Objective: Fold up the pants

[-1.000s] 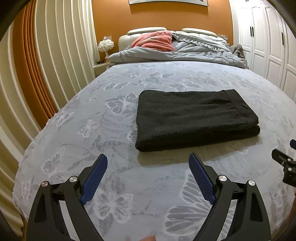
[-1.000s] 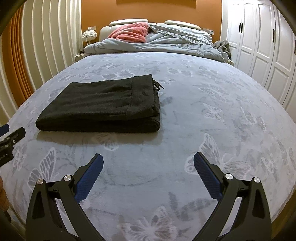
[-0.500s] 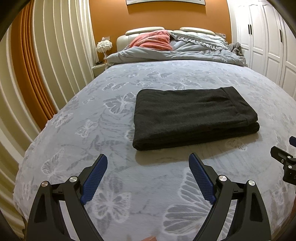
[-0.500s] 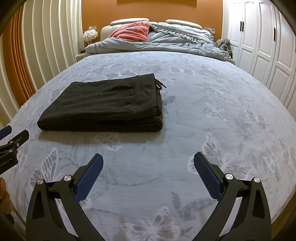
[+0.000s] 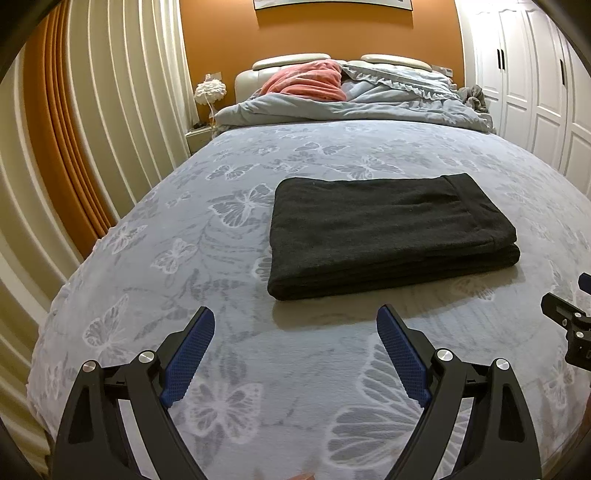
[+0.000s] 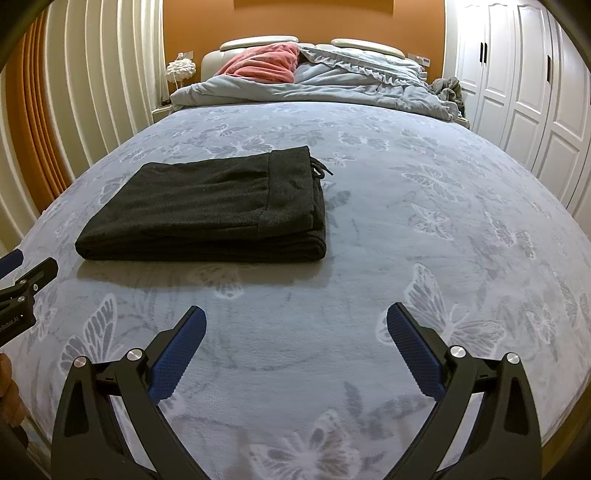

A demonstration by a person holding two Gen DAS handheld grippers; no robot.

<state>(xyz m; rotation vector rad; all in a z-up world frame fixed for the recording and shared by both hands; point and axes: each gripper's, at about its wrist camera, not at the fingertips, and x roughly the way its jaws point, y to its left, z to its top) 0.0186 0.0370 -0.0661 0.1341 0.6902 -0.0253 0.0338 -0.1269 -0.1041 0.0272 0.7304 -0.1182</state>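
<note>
Bedroom with orange wall, white pleated curtains on the left, white wardrobe doors on the right. Grey-blue butterfly-print bedspread across the whole bed, crumpled pale duvet and pink blanket heaped at the headboard end, small white lamp beside it.

Black pants folded into a flat, layered rectangle on the bedspread, waistband at the right end, drawstring trailing off that end in the right wrist view. Lying flat, untouched by either tool.

Left gripper spread wide, blue pads apart, nothing between them, poised above bare bedspread just short of the near folded edge; pants ahead and slightly to the right of it. Right gripper likewise spread wide and empty, over bare bedspread; pants ahead and off to the left, near but apart from the fingertips. Each tool's tip visible at the edge of the other's view, side by side in front of the bundle.
</note>
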